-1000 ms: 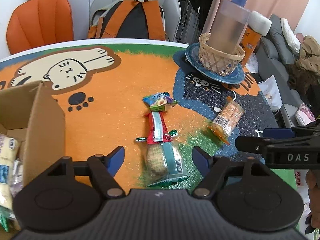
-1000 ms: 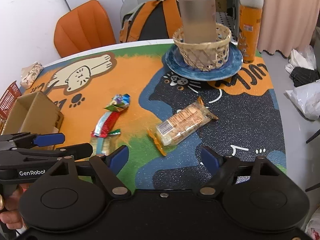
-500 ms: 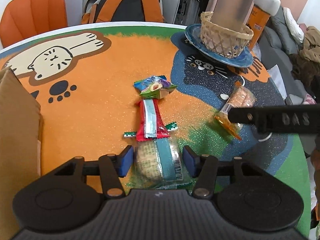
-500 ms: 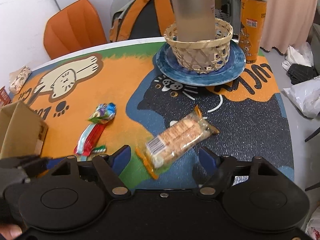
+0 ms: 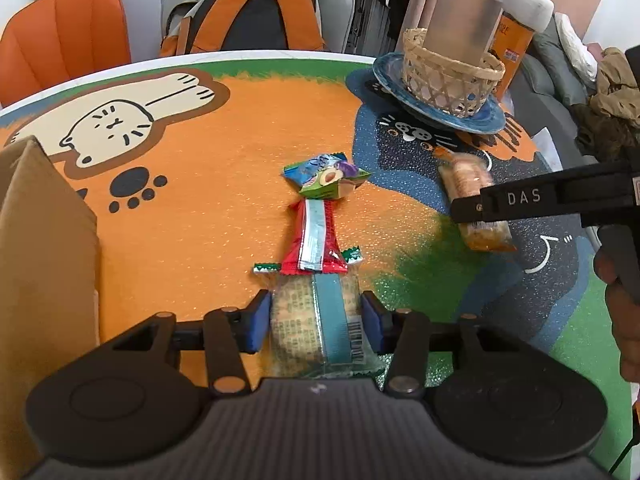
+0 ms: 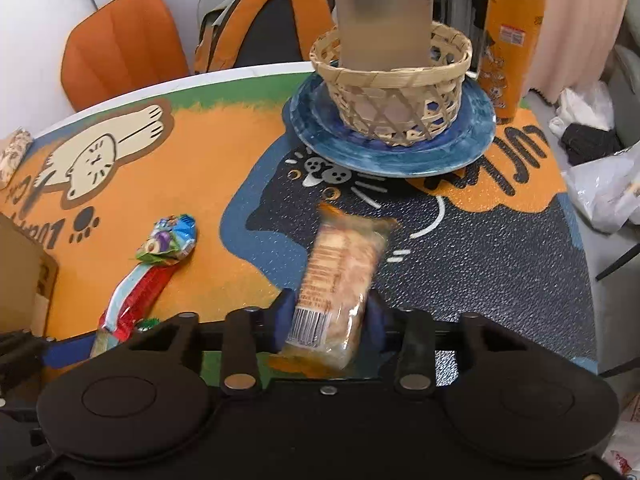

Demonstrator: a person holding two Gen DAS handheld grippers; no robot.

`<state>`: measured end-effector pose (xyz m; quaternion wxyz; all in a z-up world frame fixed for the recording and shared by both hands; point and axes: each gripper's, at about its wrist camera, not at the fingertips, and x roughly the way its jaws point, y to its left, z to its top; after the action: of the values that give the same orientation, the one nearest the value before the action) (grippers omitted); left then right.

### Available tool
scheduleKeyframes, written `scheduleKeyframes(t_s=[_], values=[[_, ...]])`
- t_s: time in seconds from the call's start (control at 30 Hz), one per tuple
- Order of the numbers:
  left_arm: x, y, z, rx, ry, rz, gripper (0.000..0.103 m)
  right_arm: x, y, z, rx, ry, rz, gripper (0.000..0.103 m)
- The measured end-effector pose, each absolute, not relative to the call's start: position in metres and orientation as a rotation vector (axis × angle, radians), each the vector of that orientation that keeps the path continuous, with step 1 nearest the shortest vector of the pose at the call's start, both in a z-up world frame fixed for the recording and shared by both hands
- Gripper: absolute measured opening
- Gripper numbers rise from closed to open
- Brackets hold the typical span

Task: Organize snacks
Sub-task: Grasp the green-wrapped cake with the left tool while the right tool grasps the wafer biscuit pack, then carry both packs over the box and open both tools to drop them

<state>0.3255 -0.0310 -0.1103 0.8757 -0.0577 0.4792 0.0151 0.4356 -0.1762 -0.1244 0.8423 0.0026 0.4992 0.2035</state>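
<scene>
Left gripper (image 5: pixel 315 322) closing on teal cracker pack (image 5: pixel 318 320); right gripper (image 6: pixel 327 322) closing on orange biscuit pack (image 6: pixel 340 276). Red stick (image 5: pixel 314 238) and candy pouch (image 5: pixel 326 178) left mid-table; cardboard box (image 5: pixel 44 248) near left.

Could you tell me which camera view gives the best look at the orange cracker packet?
The right wrist view: the orange cracker packet fills the centre between the closing right gripper, barcode legible, though slightly blurred. In the left wrist view it is small, off to the right, and partly crossed by that gripper's black finger.

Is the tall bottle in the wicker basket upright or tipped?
Upright. The bottle stands straight in the wicker basket, which sits on the blue plate; its top is out of frame.
</scene>
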Motion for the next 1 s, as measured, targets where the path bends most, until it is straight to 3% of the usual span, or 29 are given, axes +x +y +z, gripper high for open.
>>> scheduleKeyframes(t_s=[1.0], values=[[0.263, 0.030, -0.019, -0.187, 0.832, 0.062, 0.047, 0.348, -0.120, -0.032, -0.050, 0.933, 0.625, 0.037]])
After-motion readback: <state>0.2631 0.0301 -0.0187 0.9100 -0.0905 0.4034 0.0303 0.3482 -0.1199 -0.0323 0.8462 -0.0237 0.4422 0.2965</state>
